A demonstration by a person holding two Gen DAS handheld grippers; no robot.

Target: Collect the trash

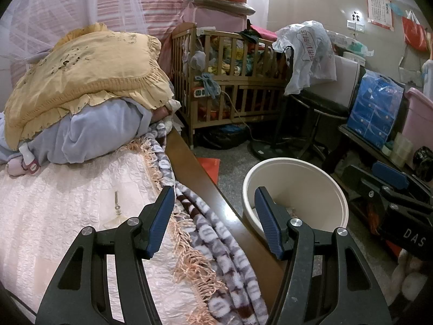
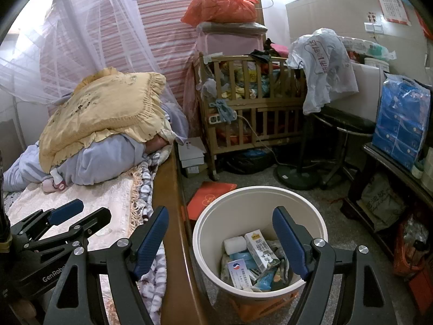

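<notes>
The bed (image 1: 67,203) takes up my whole left side, its pale quilted cover running under a patterned fleece blanket (image 1: 216,246) with a peach fringe that drapes toward the brown wooden side rail (image 1: 194,170). At the head of the bed a yellow frilled pillow (image 1: 89,81) lies on top of a lavender bundle of bedding (image 1: 102,132). Past the foot of the rail stands a wooden crib (image 2: 251,103) stuffed with clothes, and beside it a black stool (image 2: 343,124) with a white plastic bag (image 2: 324,67) hung over it. A blue pack (image 2: 400,124) sits on the dark shelf unit on my right.

On the floor, just beside the bed rail, stands the cream bin (image 2: 216,216). A red paper folder (image 2: 211,197) lies flat on the floor behind it, touching its rim from this angle. The trash is inside the bin: a white milk carton (image 2: 261,249) leaning on top, a small blue-and-white card packet (image 2: 238,270), a white block (image 2: 234,243) and crumpled wrappers underneath.

My right gripper (image 2: 220,235) hangs above the bin's mouth, fingers spread wide and empty. My left gripper (image 1: 215,216) sits over the bed's edge, one of its fingers above the blanket and the other against the bin's rim in view; they are spread too, with nothing between them.
</notes>
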